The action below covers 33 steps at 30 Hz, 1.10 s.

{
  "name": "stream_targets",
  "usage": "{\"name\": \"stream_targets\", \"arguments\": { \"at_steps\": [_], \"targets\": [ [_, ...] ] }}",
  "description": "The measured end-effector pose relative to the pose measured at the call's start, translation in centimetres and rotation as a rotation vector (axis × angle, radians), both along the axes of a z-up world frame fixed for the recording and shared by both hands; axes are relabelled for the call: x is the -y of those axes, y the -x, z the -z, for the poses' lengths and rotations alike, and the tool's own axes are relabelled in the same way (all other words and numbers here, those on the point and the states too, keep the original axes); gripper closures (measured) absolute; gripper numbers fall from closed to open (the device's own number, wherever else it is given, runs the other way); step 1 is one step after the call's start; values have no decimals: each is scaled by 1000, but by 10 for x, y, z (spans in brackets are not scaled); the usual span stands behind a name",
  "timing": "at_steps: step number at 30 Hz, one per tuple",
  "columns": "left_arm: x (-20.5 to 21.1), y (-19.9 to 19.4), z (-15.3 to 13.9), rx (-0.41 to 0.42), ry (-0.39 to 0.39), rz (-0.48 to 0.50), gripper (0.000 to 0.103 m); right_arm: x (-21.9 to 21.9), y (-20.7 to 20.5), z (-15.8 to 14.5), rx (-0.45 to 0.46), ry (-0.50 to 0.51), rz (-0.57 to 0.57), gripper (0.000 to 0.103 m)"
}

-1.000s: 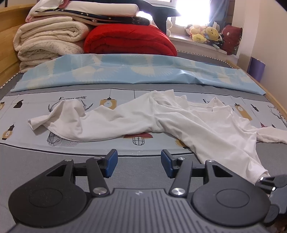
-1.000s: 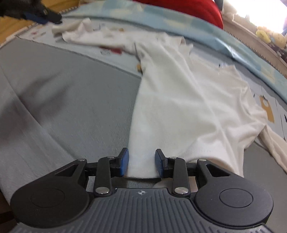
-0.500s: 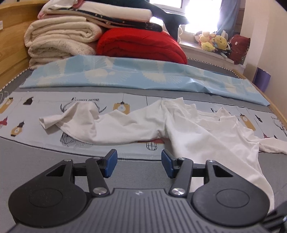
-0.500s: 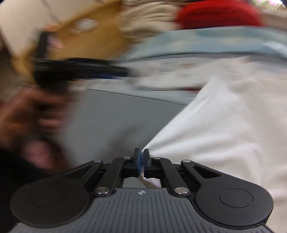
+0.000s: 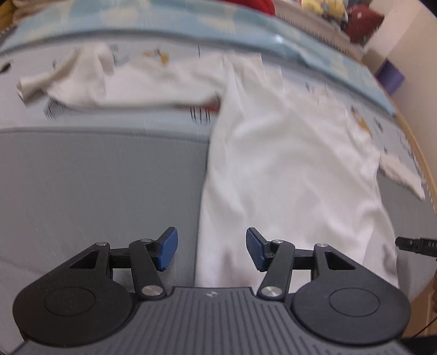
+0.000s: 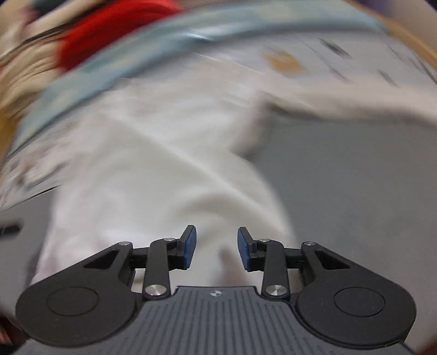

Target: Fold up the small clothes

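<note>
A white long-sleeved shirt (image 5: 286,163) lies spread on the grey bed cover, one sleeve (image 5: 82,79) stretched to the far left, the other (image 5: 401,174) to the right. My left gripper (image 5: 211,252) is open just above the shirt's near left hem corner. My right gripper (image 6: 215,250) is open over the shirt's (image 6: 164,169) near hem; this view is motion-blurred. The tip of the right gripper (image 5: 415,245) shows at the right edge of the left wrist view.
A patterned sheet (image 5: 136,54) and a light blue blanket (image 5: 300,35) lie beyond the shirt. A red quilt (image 6: 109,30) and soft toys (image 5: 327,8) sit at the far end. A wooden bed rail (image 5: 420,153) runs along the right.
My right gripper was shut on the shirt's hem half a second ago and has opened and swung right. My left gripper has dropped and moved right to the shirt's hem.
</note>
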State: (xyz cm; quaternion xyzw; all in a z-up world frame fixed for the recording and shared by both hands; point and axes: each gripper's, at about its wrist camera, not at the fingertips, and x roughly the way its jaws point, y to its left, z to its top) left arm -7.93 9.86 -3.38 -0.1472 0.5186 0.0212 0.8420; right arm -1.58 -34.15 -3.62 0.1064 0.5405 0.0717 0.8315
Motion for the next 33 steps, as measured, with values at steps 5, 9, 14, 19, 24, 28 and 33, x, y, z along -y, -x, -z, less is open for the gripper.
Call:
{"name": "stream_targets", "arguments": {
  "at_steps": [5,9,14,19,24,28,33],
  "targets": [
    [4,11,28,-87,3,14,46,11,20,20,-107,41,23,68],
    [7,19,45,-143,0,37,73,5,41,32,-139,105,9,67],
    [-6,28,31,-120,26,34,98,3,40,12,-90,16,-28,100],
    [-28,64,-39,35,23,42,98,24,39,-43,67,1,-60,100],
    [-26,118,2,-92,9,-10,98,36,61,-9,-82,65,-112,100],
    [-20,121,20,-169,12,-6,97,32,73,21,-188,192,-178,100],
    [-7,130,23,-198,-24,83,94,37,76,17,-147,217,-160,100]
  ]
}}
